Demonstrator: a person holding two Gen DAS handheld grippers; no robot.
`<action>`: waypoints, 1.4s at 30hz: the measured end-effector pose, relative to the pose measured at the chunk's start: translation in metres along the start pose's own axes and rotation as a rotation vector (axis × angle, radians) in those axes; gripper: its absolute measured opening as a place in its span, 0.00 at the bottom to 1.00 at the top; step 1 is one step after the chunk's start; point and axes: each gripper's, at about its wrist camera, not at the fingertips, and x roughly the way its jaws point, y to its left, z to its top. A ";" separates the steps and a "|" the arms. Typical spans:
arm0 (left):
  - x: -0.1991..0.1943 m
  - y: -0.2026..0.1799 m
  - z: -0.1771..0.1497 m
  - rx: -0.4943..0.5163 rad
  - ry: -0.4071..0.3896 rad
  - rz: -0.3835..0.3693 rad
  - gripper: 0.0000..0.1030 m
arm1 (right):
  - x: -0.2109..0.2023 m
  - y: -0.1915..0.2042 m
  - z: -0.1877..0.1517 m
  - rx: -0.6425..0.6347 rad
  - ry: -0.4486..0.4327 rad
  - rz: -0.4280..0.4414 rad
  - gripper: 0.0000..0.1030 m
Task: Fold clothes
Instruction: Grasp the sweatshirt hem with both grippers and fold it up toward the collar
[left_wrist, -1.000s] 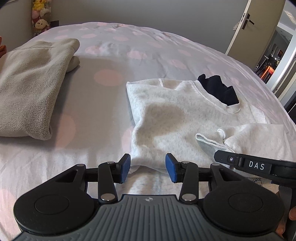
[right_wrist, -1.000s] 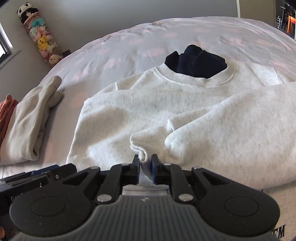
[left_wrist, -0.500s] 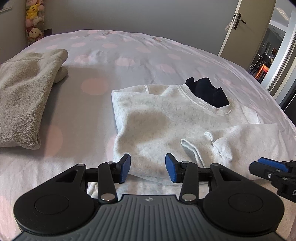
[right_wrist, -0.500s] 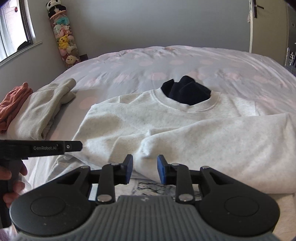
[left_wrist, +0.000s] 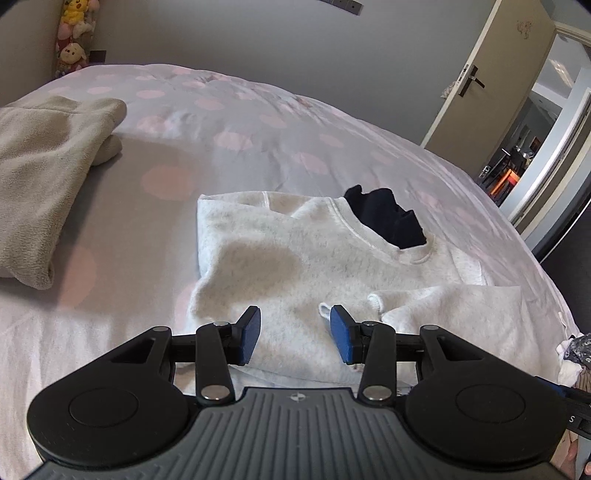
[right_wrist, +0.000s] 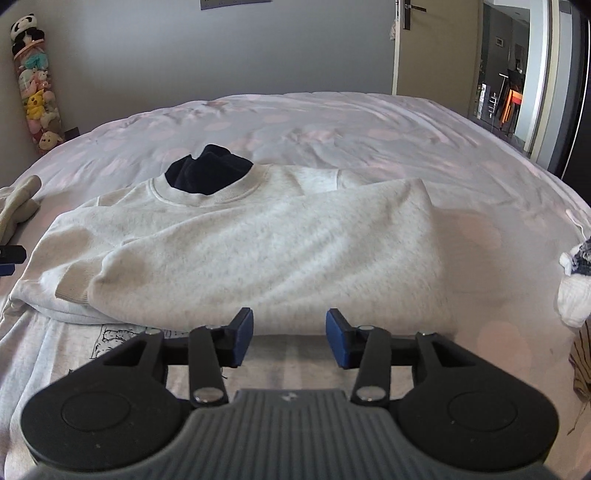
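Both grippers are angling down over the bed (left_wrist: 258, 122). The left gripper (left_wrist: 294, 334) is hovering with jaws apart, empty, above the light grey sweatshirt (left_wrist: 295, 258), which is lying sleeves-folded on the bed. The right gripper (right_wrist: 289, 338) is opening its jaws, nothing between them, just short of the sweatshirt's near edge.

A bed covered by a white duvet with pale pink dots (left_wrist: 236, 140) fills the room; a tall clear tube of stuffed toys (right_wrist: 35, 96) stands in the far left corner against a grey wall (right_wrist: 221, 55); on the right an olive door (left_wrist: 476, 74) stands open onto a dim room with an orange glow (right_wrist: 511, 99).
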 end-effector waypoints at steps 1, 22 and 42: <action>0.005 -0.003 -0.002 0.002 0.015 -0.015 0.39 | 0.000 -0.004 -0.002 0.008 0.008 -0.003 0.47; 0.013 -0.091 0.061 0.102 -0.095 -0.213 0.03 | 0.013 -0.073 -0.014 0.300 0.058 0.035 0.46; 0.011 -0.013 0.089 0.068 -0.129 0.058 0.03 | 0.048 -0.085 -0.003 0.349 0.041 -0.048 0.00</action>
